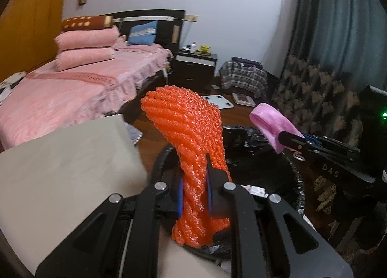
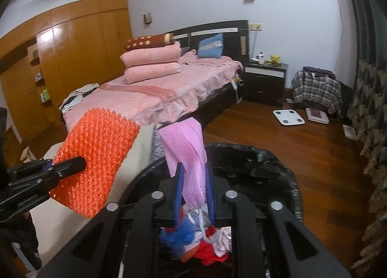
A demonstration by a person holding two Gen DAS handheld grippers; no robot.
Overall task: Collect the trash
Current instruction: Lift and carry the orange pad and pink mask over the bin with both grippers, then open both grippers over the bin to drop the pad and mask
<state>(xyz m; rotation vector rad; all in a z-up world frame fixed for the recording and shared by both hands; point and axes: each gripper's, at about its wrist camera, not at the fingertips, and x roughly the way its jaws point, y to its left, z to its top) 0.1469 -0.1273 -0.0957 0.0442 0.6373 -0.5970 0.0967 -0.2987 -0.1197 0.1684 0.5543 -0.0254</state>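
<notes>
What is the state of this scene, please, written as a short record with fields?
left gripper: shut on the orange foam net, held above the bin
right gripper: shut on the pink foam sheet, held above the bin
trash bin: black liner, open, below both grippers
bin contents: blue, red, white and pink scraps
beige surface: beside the bin
background: bed with pink cover, white scale on wooden floor
</notes>
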